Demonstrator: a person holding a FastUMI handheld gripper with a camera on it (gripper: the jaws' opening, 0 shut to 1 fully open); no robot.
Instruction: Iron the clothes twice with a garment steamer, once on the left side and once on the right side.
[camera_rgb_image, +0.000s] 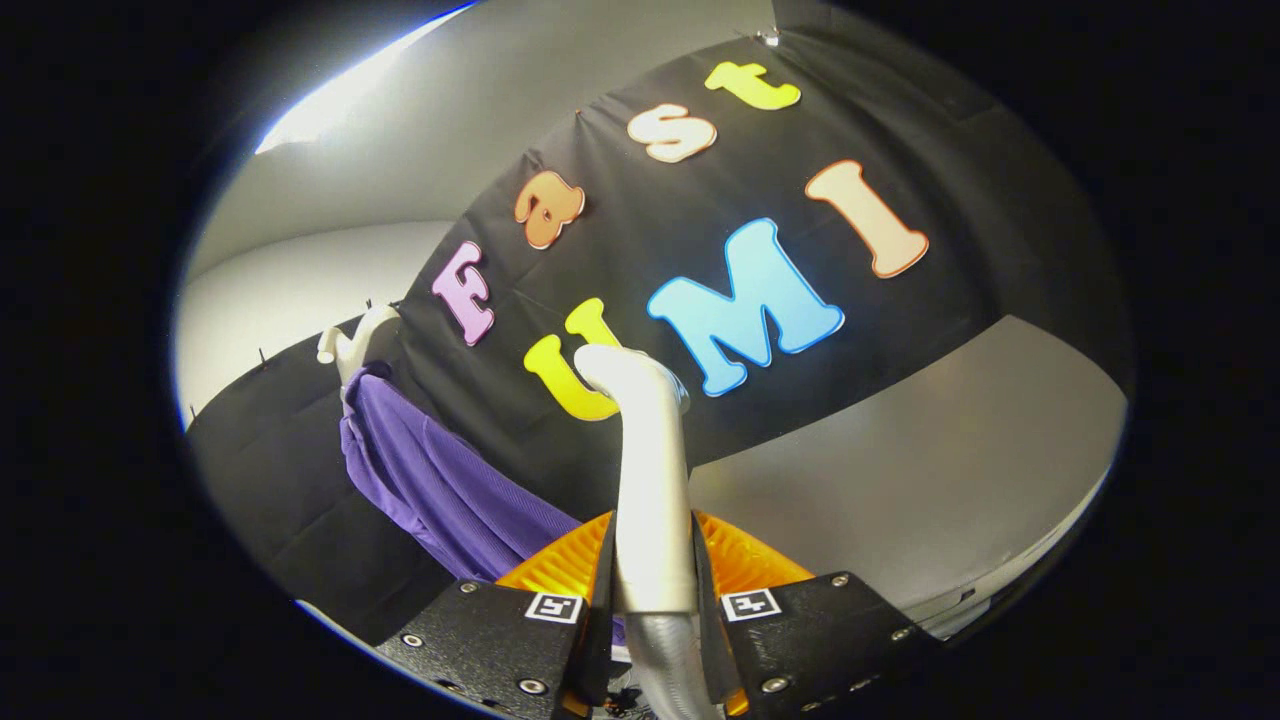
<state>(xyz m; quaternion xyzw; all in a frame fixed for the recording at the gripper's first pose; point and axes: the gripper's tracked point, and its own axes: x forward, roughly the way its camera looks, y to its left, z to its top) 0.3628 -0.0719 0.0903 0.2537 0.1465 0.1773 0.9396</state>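
The claw (652, 590) is clamping the steamer (648, 470) by its pale handle, both fingers pressing on its sides. The handle is running up between the fingers, and the head is bending over at the top, well ahead of them.

The purple garment (440, 480) is hanging on a pale hanger (360, 340) off to the left of the claw and beyond the fingers, draped against the black wall. The steamer head is standing apart from the cloth, so I judge the step in hand to be bringing the head to the garment.

To do it well, the claw should be swinging left until the head faces the fabric. It should start high near the hanger and draw down one side in a slow, even stroke. A firm grip matters, since a smooth handle may be twisting between the fingers.
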